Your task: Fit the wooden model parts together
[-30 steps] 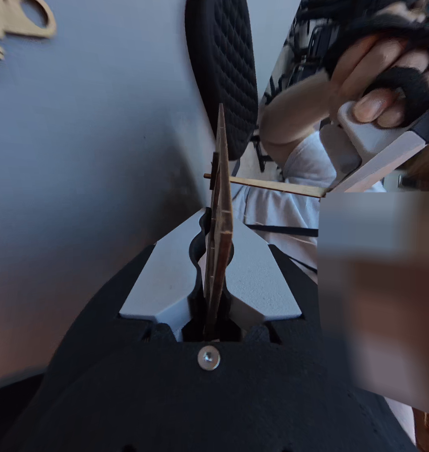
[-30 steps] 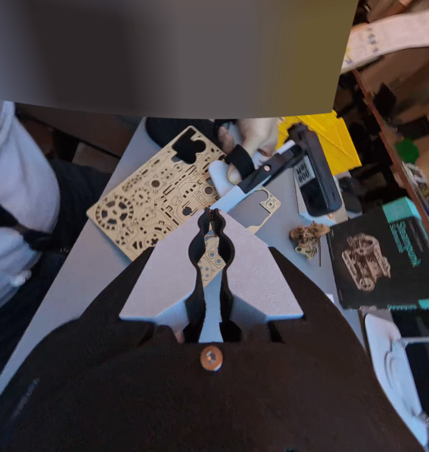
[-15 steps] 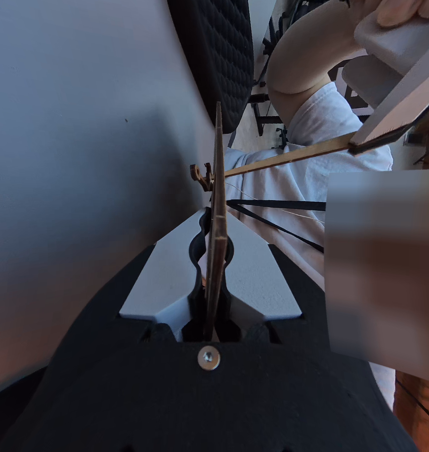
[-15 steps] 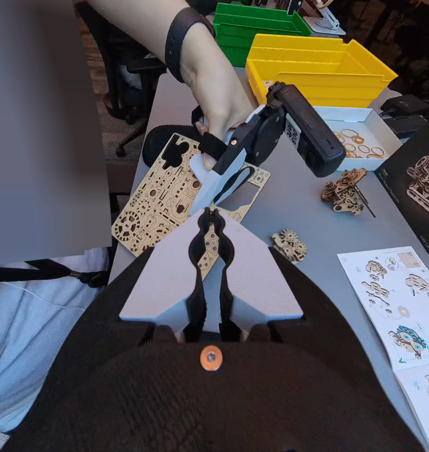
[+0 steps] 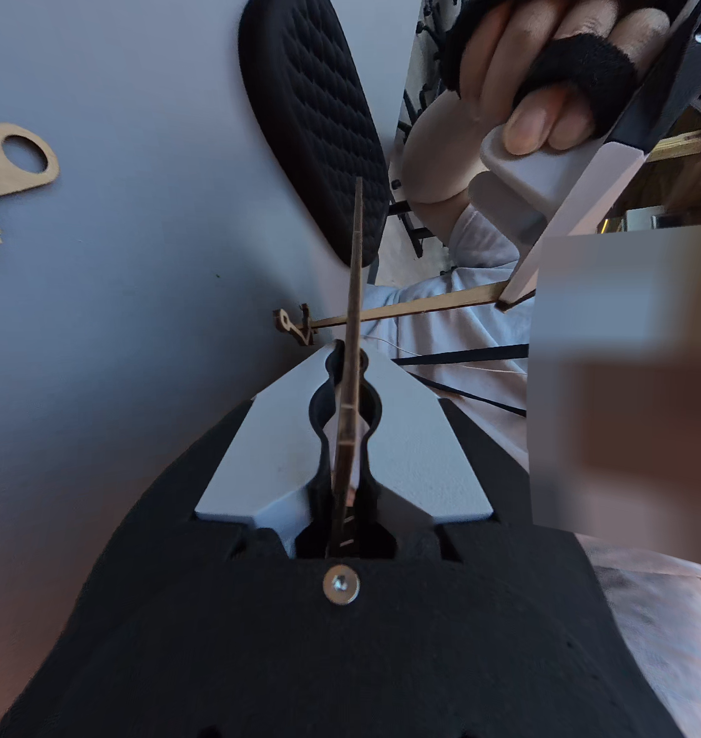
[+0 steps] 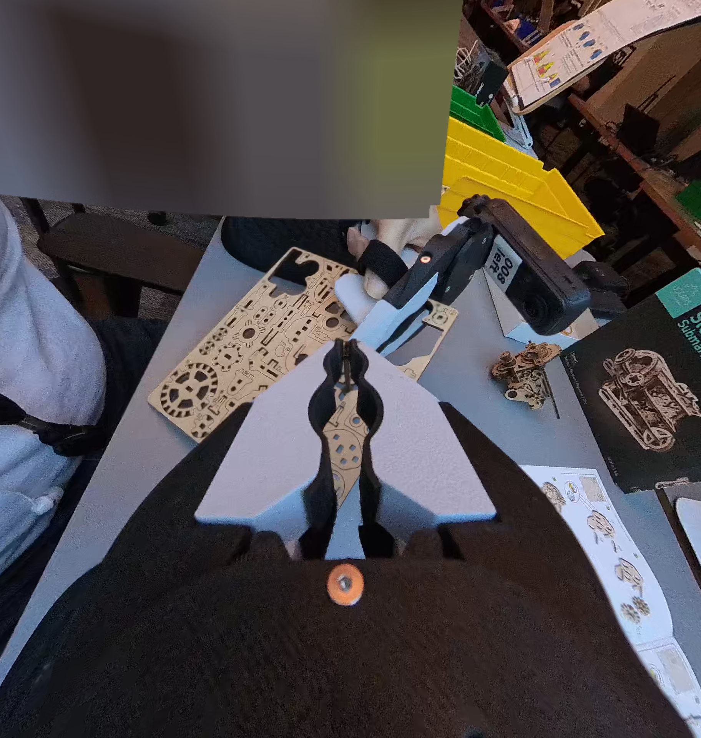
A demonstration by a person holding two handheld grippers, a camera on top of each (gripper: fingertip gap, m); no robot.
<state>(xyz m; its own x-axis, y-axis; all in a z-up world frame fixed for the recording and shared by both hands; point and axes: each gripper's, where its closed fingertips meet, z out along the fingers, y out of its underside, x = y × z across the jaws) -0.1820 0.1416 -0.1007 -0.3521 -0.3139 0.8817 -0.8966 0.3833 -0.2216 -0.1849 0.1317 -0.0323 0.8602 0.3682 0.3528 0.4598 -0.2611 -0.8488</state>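
Left hand-held gripper (image 5: 347, 355) clamps wooden sheet (image 5: 355, 303); right hand-held gripper (image 5: 516, 297) pinches stick (image 5: 416, 307).

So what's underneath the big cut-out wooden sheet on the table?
The wooden sheet lies flat on the grey table, which shows through its cutouts. Its far corner overlaps a black pad. The right claw hides its near edge.

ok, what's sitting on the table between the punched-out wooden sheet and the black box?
A small part-built wooden model stands on the grey table, between the wooden sheet and the black box. The right wrist view shows it.
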